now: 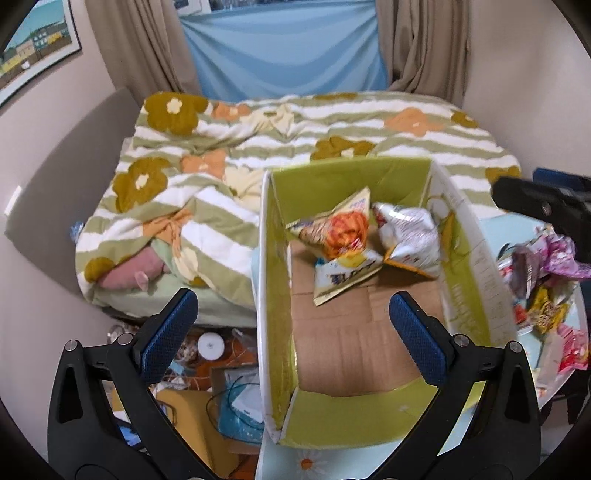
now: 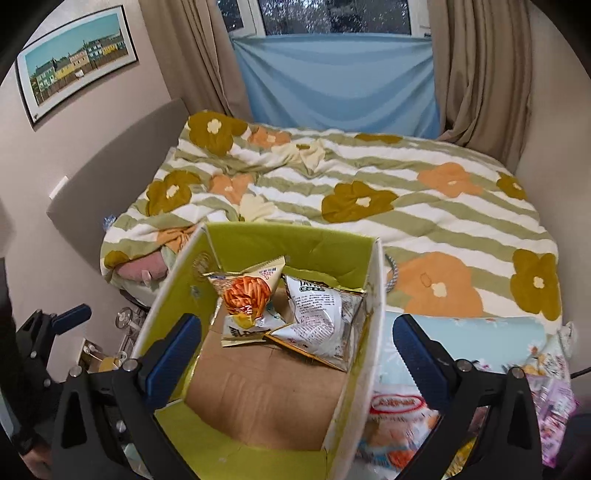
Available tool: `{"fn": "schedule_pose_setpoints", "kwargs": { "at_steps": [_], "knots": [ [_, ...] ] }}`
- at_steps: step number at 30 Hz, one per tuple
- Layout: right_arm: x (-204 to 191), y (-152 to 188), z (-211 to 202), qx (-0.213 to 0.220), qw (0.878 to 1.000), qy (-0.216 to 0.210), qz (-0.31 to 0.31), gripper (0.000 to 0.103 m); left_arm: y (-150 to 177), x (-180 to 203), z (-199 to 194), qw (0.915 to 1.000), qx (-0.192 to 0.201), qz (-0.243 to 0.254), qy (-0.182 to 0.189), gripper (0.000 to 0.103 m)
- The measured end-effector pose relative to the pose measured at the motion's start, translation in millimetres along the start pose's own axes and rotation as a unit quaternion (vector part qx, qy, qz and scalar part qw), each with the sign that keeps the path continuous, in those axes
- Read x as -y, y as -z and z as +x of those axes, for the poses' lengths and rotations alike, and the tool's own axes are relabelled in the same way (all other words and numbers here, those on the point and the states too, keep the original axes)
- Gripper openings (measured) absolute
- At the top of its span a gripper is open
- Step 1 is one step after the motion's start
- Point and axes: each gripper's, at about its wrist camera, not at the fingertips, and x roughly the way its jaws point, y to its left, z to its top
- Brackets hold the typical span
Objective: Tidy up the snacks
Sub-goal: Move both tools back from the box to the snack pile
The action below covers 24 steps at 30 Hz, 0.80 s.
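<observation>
We see a bedroom w/ beige walls. A framed picture of coloured houses hangs on the left wall. At the far end a window shows dark, wet glass; a blue cloth covers its lower part, w/ tan curtains on both sides. The bed fills the middle, under a green-and-white striped duvet w/ olive and orange flowers, next to a grey headboard. The floor by the bed is cluttered w/ cables, paper, etc. Light is soft and even.
</observation>
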Motion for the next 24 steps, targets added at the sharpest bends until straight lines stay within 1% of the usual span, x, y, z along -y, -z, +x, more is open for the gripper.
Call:
{"fn": "schedule_pose_setpoints", "kwargs": {
  "at_steps": [4,8,11,13,16,20,22,24],
  "knots": [
    [4.5,13.3,-39.0,0.029,0.999,0.025,0.002,0.103,1.8,17.6,-29.5,0.9994,0.032,0.008,0.012,0.103],
    [23.6,30.7,-77.0,0.05,0.998,0.044,0.02,0.103,8.9,43.9,-51.5,0.9983,0.044,0.021,0.031,0.103],
    [49.0,48.7,-108.9,0.064,0.995,0.067,0.033,0.103,16.0,69.3,-65.4,0.9972,0.052,0.029,0.045,0.103],
    [65.6,59.3,-124.6,0.07,0.994,0.075,0.045,0.103,21.8,89.8,-73.0,0.9966,0.055,0.035,0.051,0.103],
    [95.6,83.3,-148.2,0.071,0.992,0.088,0.06,0.103,31.7,121.8,-80.6,0.9958,0.053,0.04,0.063,0.103],
    [136.3,117.1,-169.7,0.057,0.989,0.115,0.071,0.103,46.8,169.0,-82.6,0.9947,0.037,0.049,0.082,0.103],
    [153.4,132.5,-175.0,0.047,0.989,0.121,0.077,0.103,56.4,194.0,-79.7,0.9951,0.026,0.057,0.077,0.103],
    [174.8,150.2,-177.6,0.035,0.988,0.126,0.087,0.103,66.4,211.3,-77.1,0.9954,0.014,0.057,0.076,0.103]
  ]
}}
